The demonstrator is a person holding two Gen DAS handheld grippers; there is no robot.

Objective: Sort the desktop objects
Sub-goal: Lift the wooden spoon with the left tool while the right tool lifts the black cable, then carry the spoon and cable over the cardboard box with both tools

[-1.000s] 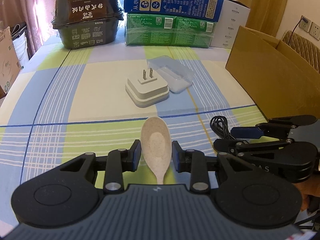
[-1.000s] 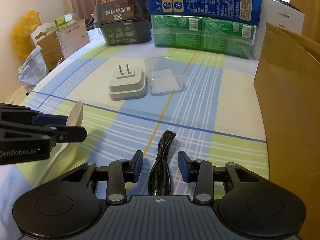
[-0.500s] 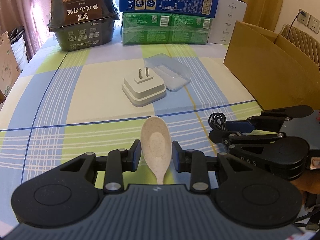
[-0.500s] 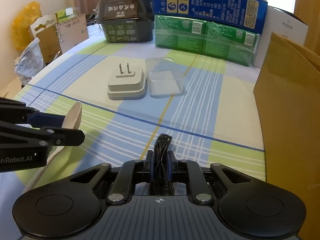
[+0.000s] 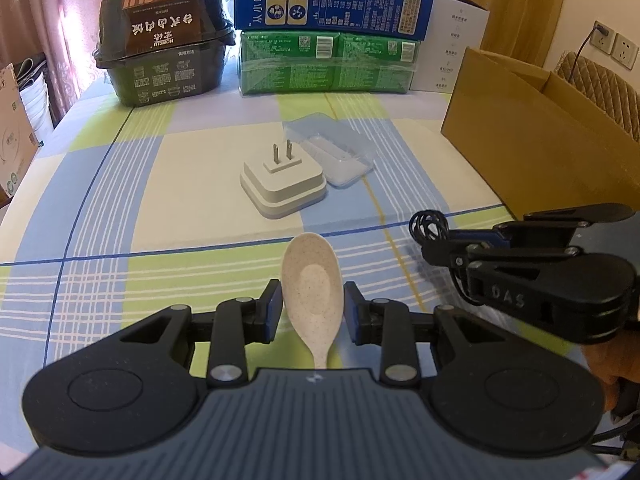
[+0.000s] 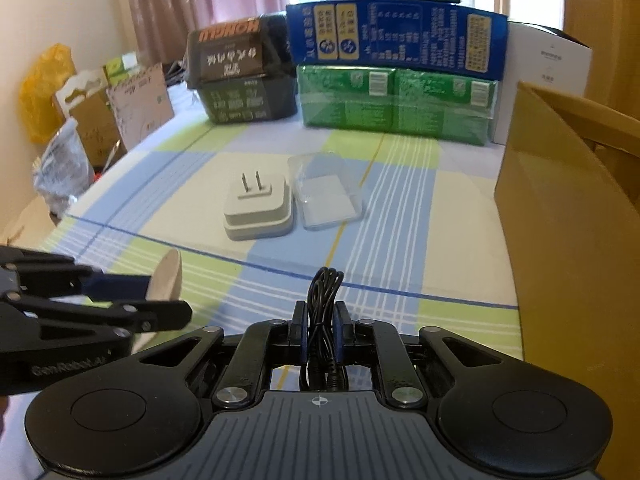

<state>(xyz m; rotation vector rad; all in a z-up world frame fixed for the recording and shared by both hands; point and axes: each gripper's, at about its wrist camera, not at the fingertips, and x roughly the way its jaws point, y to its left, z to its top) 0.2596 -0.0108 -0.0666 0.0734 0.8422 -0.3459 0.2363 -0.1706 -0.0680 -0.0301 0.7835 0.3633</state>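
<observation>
Only from the right wrist are a yellow bag (image 6: 44, 92) and the cable (image 6: 322, 320) pinched in the right gripper (image 6: 321, 334) seen; the spoon (image 5: 312, 296) is clamped by the left gripper (image 5: 312, 312) above the table (image 5: 120, 184).

On the checked surface (image 5: 120, 208) lay one spoon (image 5: 312, 288), one bundled black cable (image 6: 322, 312), one white plug adapter (image 5: 282, 182) and one clear plastic case (image 5: 332, 152). Behind them stood one dark food tub (image 5: 164, 44), one blue carton (image 5: 332, 6), one green pack (image 5: 328, 62), one white box (image 5: 458, 44) and one cardboard box (image 5: 532, 136).
</observation>
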